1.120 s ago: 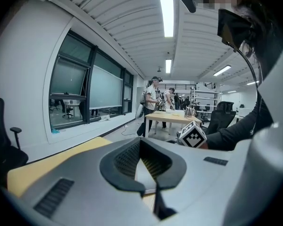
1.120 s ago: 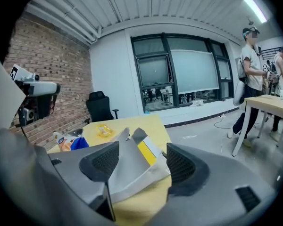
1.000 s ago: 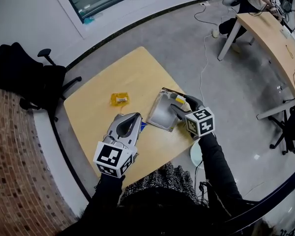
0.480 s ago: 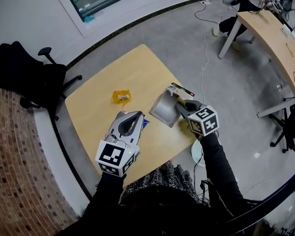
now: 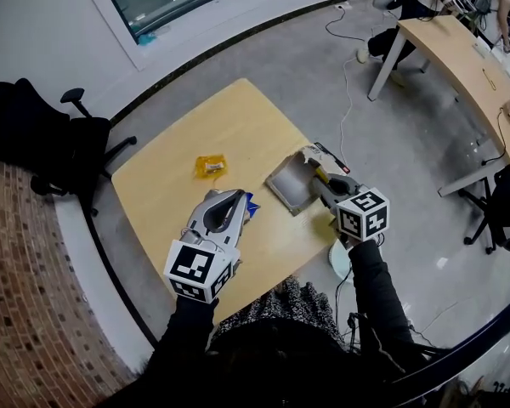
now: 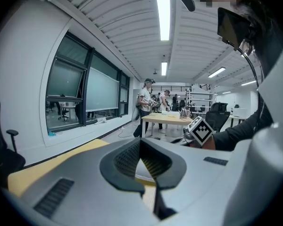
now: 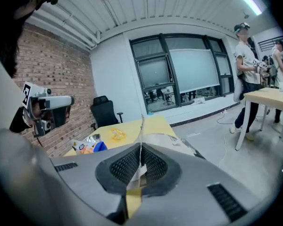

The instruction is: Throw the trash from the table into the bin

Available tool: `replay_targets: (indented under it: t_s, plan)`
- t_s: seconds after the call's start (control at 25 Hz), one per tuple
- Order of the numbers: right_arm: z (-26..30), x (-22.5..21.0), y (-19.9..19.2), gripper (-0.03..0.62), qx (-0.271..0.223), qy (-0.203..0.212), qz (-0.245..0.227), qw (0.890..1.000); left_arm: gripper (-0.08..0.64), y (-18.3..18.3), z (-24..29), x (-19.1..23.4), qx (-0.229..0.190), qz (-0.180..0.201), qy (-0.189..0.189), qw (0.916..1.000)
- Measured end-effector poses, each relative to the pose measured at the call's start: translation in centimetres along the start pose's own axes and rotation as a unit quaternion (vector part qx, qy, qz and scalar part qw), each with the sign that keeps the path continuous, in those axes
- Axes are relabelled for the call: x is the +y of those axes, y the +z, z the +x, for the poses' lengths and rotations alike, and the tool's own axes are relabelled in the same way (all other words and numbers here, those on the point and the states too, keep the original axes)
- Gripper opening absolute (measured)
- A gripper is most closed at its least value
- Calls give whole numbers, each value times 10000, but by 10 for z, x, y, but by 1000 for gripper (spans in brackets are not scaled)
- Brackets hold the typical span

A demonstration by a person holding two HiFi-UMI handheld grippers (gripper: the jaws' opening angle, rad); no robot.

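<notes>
Shifted toward the table (image 5: 166, 198) edge, creased silver bag (image 5: 291, 182) sits clamped in right gripper (image 5: 317, 178).

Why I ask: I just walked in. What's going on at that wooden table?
A person is clearing trash with a gripper in each hand. The right gripper is shut on a silver packet, held up at the right edge of the table. The left gripper, jaws together and empty, hovers by a crumpled snack bag. A yellow wrapper lies farther back on the table.
</notes>
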State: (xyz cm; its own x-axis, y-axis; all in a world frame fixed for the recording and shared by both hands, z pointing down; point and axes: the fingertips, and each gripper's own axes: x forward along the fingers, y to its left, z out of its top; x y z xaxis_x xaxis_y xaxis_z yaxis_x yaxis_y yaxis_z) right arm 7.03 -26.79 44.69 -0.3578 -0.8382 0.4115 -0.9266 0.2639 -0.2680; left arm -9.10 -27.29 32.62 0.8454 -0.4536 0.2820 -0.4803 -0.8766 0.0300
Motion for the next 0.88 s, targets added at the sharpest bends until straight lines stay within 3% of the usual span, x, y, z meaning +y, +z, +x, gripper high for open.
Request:
replay_targets:
  t_s: [0.12, 0.44, 0.88]
  plan:
    - [-18, 3, 7, 11, -263, -189, 222, 9992, -12, 3, -4, -2, -89, 5, -143, 9999]
    - [-65, 19, 8, 11, -486, -904, 227, 9945, -12, 13, -14, -24, -234, 246, -715, 9969]
    - [-134, 46, -26, 11, -635, -1862, 362, 9798, -12, 5, -35, -64, -280, 343, -1576, 9865]
